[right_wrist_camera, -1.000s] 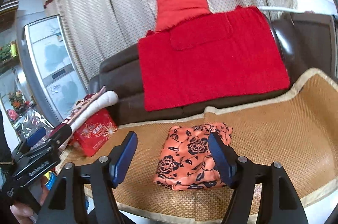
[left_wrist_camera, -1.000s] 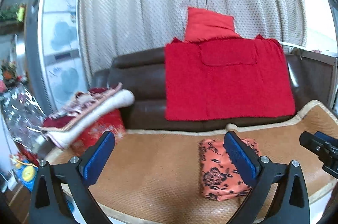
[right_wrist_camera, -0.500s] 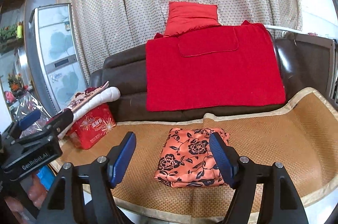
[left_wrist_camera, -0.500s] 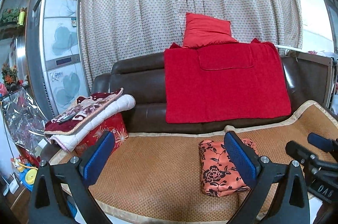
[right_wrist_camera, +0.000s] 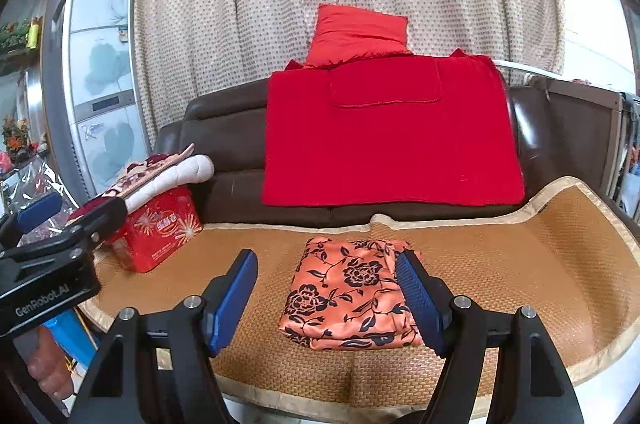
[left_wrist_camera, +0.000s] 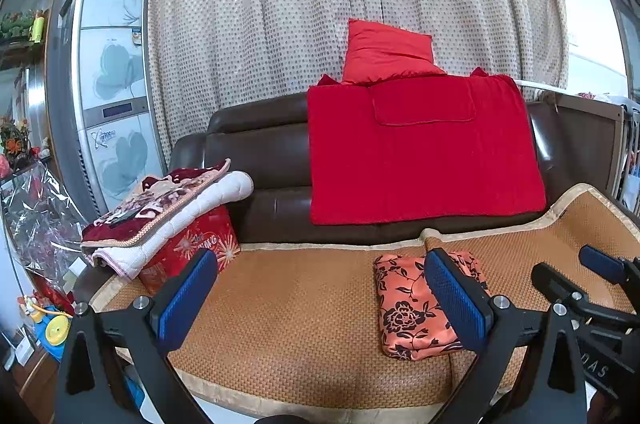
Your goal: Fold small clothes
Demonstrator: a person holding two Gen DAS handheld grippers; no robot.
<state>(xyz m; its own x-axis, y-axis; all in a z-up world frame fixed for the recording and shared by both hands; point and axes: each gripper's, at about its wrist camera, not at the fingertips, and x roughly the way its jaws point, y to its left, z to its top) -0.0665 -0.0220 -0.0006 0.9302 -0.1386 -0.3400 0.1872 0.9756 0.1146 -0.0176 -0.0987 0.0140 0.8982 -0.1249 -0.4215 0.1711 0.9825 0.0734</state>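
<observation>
1. The garment (right_wrist_camera: 347, 298), orange with black flowers, lies folded in a flat packet on the mat (right_wrist_camera: 500, 264).
2. The right gripper (right_wrist_camera: 326, 300) hovers over the packet's near edge, jaws spread, pads off the cloth.
3. The left gripper (left_wrist_camera: 320, 298) hangs to the packet's left, jaws spread, holding nothing.
4. The mat covers the seat of a brown sofa (left_wrist_camera: 260, 144).
5. A red blanket (left_wrist_camera: 420, 152) drapes the backrest, with a red pillow (left_wrist_camera: 384, 52) above.
6. A red box (right_wrist_camera: 160, 228) under folded quilts (left_wrist_camera: 168, 200) sits at the mat's left end.
</observation>
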